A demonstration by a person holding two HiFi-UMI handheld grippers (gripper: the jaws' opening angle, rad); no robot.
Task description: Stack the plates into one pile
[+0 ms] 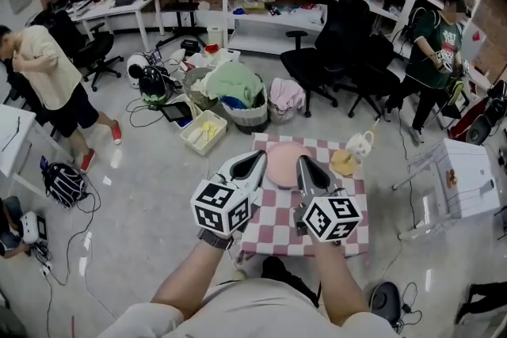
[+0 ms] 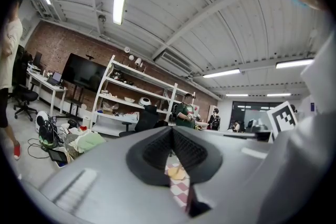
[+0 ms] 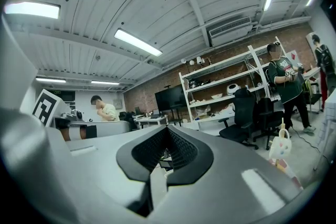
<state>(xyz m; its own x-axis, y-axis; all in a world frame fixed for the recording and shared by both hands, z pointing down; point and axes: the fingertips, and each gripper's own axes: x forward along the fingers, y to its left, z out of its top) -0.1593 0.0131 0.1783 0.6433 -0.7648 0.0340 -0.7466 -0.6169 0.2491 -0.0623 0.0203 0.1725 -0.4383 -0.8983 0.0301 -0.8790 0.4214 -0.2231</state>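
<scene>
A pink plate [image 1: 285,162] lies at the far middle of a small table with a red-and-white checked cloth [image 1: 273,222]; how many plates are in it I cannot tell. Both grippers are held level over the table's near half. My left gripper [image 1: 260,155] points at the plate's left edge, and my right gripper [image 1: 302,160] at its right edge. In the left gripper view the left gripper [image 2: 171,129] has its jaws together with nothing between them. In the right gripper view the right gripper [image 3: 167,128] is likewise shut and empty.
A yellow item [image 1: 343,163] and a white mug [image 1: 360,144] sit at the table's far right corner. Laundry baskets [image 1: 238,103] and black office chairs [image 1: 348,51] stand beyond the table. A white stand [image 1: 463,178] is at the right. People stand at the left and right.
</scene>
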